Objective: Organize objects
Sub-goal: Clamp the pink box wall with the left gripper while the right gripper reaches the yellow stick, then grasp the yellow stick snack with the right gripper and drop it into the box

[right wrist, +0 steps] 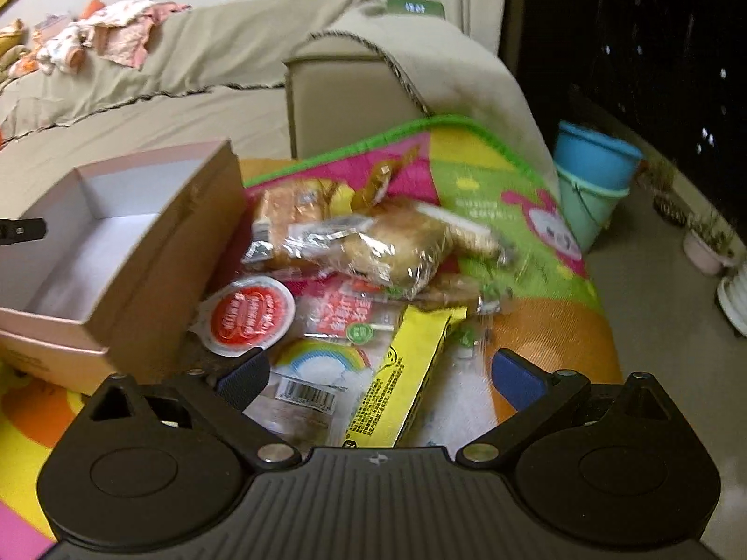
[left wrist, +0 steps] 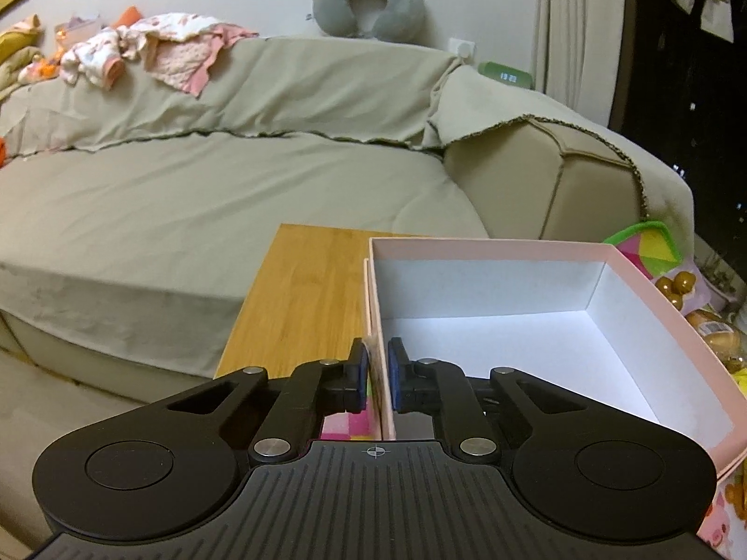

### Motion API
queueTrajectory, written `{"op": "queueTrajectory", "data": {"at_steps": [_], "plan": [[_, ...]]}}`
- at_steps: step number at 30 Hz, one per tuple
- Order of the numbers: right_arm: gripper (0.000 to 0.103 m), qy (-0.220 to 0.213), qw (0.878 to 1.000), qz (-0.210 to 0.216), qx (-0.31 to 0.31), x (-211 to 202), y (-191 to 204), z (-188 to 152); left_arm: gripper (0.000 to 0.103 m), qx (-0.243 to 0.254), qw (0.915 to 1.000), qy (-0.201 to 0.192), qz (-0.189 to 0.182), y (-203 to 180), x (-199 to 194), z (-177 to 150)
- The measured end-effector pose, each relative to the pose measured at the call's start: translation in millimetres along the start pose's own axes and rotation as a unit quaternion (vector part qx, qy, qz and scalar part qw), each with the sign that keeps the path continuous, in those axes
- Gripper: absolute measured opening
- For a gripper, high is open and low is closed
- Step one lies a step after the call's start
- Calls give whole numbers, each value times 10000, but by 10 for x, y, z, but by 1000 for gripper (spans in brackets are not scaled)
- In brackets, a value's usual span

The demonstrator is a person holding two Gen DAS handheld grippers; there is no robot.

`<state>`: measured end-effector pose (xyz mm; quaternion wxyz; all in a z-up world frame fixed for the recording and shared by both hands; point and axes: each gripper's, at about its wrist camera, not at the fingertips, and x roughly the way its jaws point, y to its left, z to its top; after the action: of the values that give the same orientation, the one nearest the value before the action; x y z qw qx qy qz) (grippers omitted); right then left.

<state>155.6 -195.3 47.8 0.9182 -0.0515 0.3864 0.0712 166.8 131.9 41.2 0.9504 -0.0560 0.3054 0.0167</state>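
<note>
One open pink box sits there, with two clear-wrapped bread packets piled right beside it. Add one round red-lidded cup, one yellow packet and one rainbow-printed packet. Off to the side, two stacked buckets.

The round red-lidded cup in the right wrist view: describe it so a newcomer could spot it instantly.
Start at the open pink box, then look just right of its near corner, into the snack pile on the colourful mat. The round cup lies ahead of the open right gripper; it alone is circular, with a red foil lid.
</note>
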Motion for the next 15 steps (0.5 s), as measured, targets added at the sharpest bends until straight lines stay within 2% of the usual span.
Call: {"op": "queueTrajectory", "data": {"at_steps": [5,6,7,8,10,12,15], "plan": [[82,284,9992,23,279,118,-38,-54,11,71,9999,-81,-33,5,-15,-18],[74,298,9989,70,344,107,-47,-57,11,89,9999,-88,-23,-5,-21,-18],[62,333,9987,154,361,91,-43,-55,11,90,9999,-94,-31,-6,-23,-15],[55,366,9985,217,352,71,-37,-49,11,85,9999,-101,-48,-10,-22,-11],[31,440,9983,222,299,26,-9,-38,11,92,9999,-127,-71,-13,-24,-28],[23,493,9982,228,263,-24,8,-38,11,117,9998,-175,-69,-14,-33,-41],[21,489,9985,193,166,-150,32,-48,11,121,9996,-258,-58,-12,-54,-28]]}}
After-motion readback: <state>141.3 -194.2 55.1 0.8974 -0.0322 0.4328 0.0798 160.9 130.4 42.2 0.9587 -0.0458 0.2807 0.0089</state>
